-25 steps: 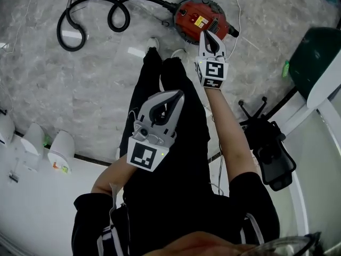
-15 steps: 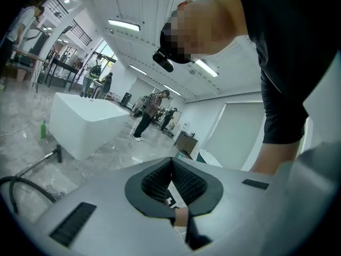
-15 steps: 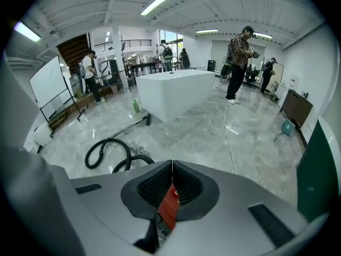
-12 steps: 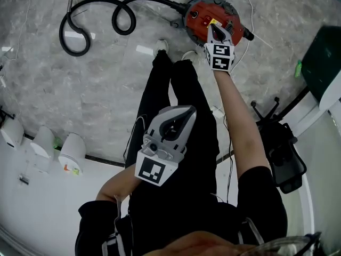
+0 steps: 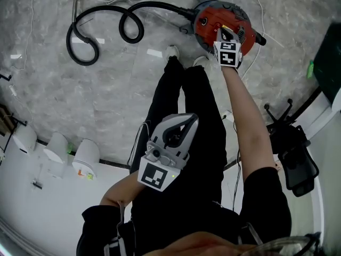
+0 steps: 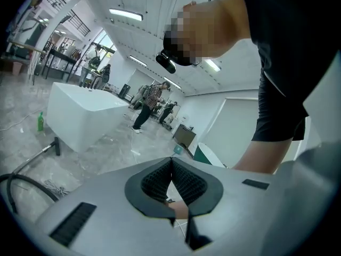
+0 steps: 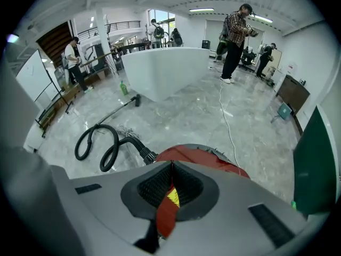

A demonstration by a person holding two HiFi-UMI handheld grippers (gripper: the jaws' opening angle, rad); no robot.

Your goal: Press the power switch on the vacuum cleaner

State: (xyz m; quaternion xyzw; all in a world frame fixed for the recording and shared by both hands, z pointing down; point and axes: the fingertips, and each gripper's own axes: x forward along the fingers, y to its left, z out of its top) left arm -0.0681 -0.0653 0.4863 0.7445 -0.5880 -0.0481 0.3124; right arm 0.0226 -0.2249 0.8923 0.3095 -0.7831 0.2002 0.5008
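While left tongs [image 5: 191,118] idle closed, right tongs [image 5: 219,32], tips together, seemingly touch round red vacuum cleaner [image 5: 206,21].

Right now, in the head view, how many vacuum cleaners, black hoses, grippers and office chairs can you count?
vacuum cleaner: 1
black hose: 1
grippers: 2, the left gripper and the right gripper
office chair: 1
Total: 5

Head view steeply down, right gripper view close over shared vacuum cleaner [image 5: 208,23], left gripper view roomward
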